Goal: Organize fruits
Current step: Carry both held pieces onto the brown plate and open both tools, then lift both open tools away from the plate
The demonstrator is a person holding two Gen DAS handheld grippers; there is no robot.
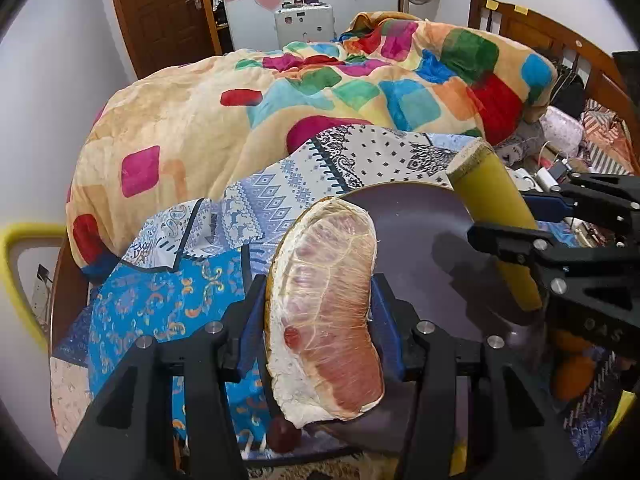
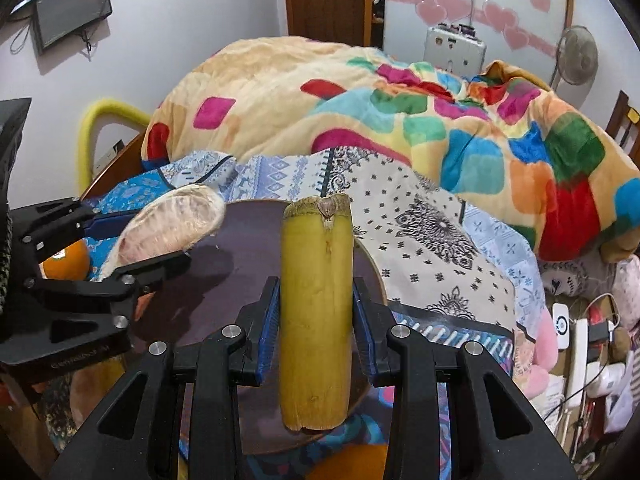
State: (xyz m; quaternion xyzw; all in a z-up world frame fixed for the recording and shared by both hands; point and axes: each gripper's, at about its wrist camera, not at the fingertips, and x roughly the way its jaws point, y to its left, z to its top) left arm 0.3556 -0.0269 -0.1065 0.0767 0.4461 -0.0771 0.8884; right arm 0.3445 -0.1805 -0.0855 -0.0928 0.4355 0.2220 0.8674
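My left gripper is shut on a pomelo segment with pink flesh and white pith, held upright over the near left rim of a dark round plate. My right gripper is shut on a yellow-green cut cane piece, which stands upright above the same plate. In the right wrist view the left gripper and its pomelo segment sit at the left. In the left wrist view the right gripper and the cane piece are at the right.
The plate rests on patterned blue and white cloths on a bed. An orange lies left of the plate, more orange fruit sits under the right gripper, and a small red fruit is at the near rim. A colourful blanket is heaped behind.
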